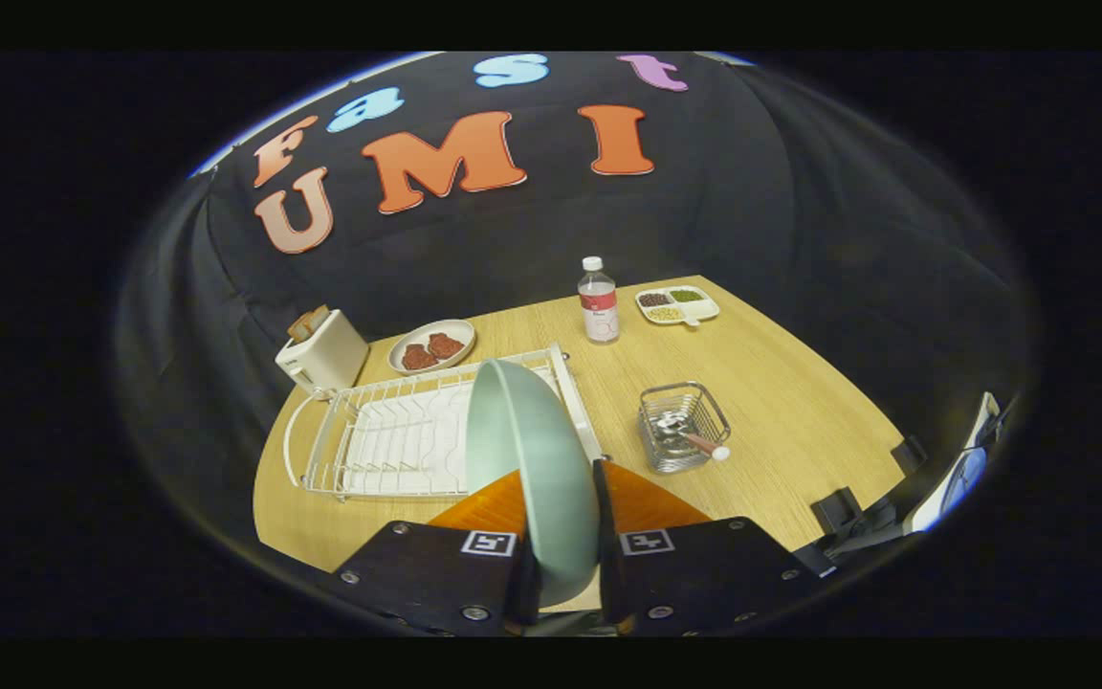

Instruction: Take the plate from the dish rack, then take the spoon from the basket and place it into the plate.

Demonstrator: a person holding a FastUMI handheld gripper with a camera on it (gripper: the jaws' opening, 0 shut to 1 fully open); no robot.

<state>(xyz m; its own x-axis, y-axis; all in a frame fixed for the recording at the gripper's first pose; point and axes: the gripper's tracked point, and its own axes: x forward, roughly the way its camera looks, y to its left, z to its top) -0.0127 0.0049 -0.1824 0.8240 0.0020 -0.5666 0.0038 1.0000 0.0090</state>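
Gripper view: my gripper (561, 574) clamped on plate (532, 478), both fingers pressing its rim, plate on edge, upright, held above near end of dish rack (388, 440). Spoon (694, 440) lying in wire basket (683, 426) on table (800, 411), beside rack. Beyond: toaster (321, 352), bottle (598, 301), dish with meat (431, 345), divided tray (676, 304).

Light wood-grain table (781, 402), white wire dish rack (398, 440) lay on it, cream toaster (323, 352) behind, round plate of reddish food (431, 345), clear plastic bottle (598, 301), white divided tray (676, 304), small metal wire basket (682, 426) right of the rack.
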